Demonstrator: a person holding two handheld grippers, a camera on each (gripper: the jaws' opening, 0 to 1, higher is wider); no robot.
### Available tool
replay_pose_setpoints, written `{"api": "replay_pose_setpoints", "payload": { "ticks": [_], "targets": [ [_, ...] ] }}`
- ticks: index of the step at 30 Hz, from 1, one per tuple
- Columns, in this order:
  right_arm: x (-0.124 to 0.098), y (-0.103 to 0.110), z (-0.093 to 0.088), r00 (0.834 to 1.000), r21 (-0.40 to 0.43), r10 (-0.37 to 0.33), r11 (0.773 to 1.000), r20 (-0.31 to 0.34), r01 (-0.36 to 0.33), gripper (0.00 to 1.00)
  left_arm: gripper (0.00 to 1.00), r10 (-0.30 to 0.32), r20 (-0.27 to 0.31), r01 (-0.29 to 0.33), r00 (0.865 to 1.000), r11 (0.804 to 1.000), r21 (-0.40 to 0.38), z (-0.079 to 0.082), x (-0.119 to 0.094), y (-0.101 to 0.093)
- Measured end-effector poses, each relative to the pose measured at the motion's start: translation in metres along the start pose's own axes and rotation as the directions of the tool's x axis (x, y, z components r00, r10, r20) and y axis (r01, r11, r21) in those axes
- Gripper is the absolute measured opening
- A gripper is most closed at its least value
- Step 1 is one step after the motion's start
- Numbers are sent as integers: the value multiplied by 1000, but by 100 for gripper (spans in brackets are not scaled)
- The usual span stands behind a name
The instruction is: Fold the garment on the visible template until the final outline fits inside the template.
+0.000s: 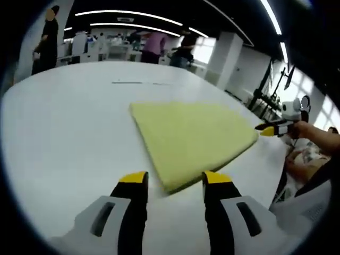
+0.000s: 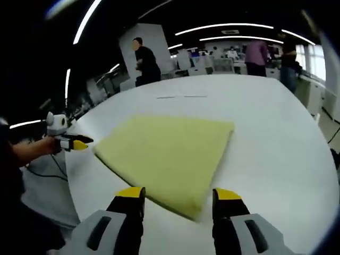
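The folded yellow garment (image 1: 192,137) lies flat mid-desk (image 1: 64,133), its long axis running from 10 toward 4 o'clock in the left gripper view, nearest corner pointing between the left gripper (image 1: 173,183) fingers, spread apart and empty like the right gripper (image 2: 179,199).

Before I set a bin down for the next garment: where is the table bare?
Bare table lies on the far side of the yellow garment, up to the thin marks. It is tight along the near edge, where both grippers sit at the garment's corners.
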State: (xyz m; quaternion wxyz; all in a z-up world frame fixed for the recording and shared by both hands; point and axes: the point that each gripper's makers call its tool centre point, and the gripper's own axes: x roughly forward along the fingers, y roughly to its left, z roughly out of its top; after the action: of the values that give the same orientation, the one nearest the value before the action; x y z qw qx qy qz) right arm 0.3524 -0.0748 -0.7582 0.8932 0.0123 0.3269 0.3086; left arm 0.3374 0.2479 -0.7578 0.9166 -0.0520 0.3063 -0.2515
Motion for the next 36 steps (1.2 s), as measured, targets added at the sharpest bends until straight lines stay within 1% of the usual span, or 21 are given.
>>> {"api": "replay_pose_setpoints", "payload": {
  "ticks": [4,6,8,10,11,14,19,22,24,28,30,32,36],
  "targets": [
    [-2,11,13,999,-29,26,999,40,-25,64,54,-5,27,5,1000,1000,24,12,-4,-6],
    [-2,15,15,998,-46,30,999,48,-28,71,61,-4,37,3,999,999,39,16,-5,-7],
    [-3,18,18,998,-80,30,996,56,-25,77,72,3,45,-6,999,997,72,21,-5,-8],
    [-3,21,19,998,-91,36,995,58,-30,82,75,-1,45,-3,999,996,94,23,-6,-11],
    [-4,24,19,997,-94,41,995,60,-36,86,75,-3,48,-2,999,995,97,24,-6,-12],
    [-6,28,22,996,-91,45,995,83,-38,98,81,-11,68,3,998,994,110,28,-8,-16],
    [-12,35,26,992,-85,55,995,109,-46,99,90,-23,96,10,995,991,135,34,-13,-23],
    [-15,35,26,993,-106,37,994,115,-25,99,96,-33,125,14,992,989,150,38,-17,-26],
    [-17,34,28,992,-107,20,994,128,-7,99,99,-31,133,9,991,987,158,40,-19,-27],
    [-19,35,33,987,-90,11,996,159,3,99,99,-17,150,-10,989,985,174,43,-23,-24],
    [-19,36,34,988,-107,1,994,157,16,99,99,-14,164,-14,986,986,166,46,-26,-24],
    [-20,36,35,989,-141,-11,990,147,31,99,99,-7,173,-20,985,988,155,47,-27,-22],
    [-22,38,37,989,-154,-11,987,148,34,99,99,20,174,-47,985,987,154,46,-31,-15]
  ]
}}
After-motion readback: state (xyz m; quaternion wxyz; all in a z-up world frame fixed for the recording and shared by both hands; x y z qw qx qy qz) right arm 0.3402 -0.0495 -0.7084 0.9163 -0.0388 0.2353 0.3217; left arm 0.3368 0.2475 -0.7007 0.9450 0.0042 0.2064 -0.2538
